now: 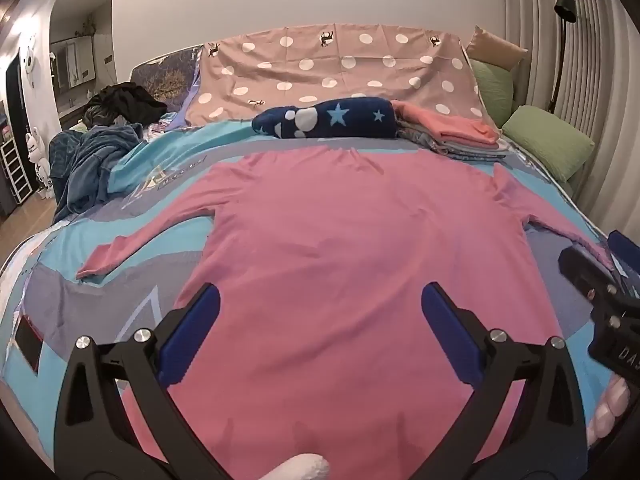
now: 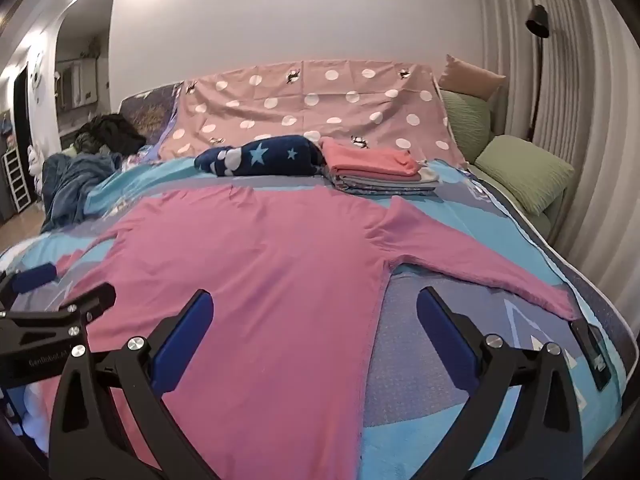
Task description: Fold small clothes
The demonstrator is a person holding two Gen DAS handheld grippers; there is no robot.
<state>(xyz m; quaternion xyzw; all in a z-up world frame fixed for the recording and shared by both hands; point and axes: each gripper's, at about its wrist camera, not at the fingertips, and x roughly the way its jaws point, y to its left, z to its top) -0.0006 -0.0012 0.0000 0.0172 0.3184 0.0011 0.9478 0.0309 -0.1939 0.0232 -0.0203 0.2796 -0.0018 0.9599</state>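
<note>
Left wrist view shows the pink long-sleeved top (image 1: pixel 340 232) spread flat on the bed (image 1: pixel 52 280), collar toward 12 o'clock, sleeves out at 9 and 3 o'clock. The left claw (image 1: pixel 320 308) hangs above the lower body of the top with jaws wide apart and nothing between them. In the right wrist view, the right claw (image 2: pixel 314 312) is just as wide and empty, straddling the top's side seam. The thin fabric could bunch if one pad catches only the upper layer, or drags the bedcover with it. A careless sweep toward 12 o'clock could topple the folded stack (image 2: pixel 376 172) beside the starred blanket (image 2: pixel 260 156).
</note>
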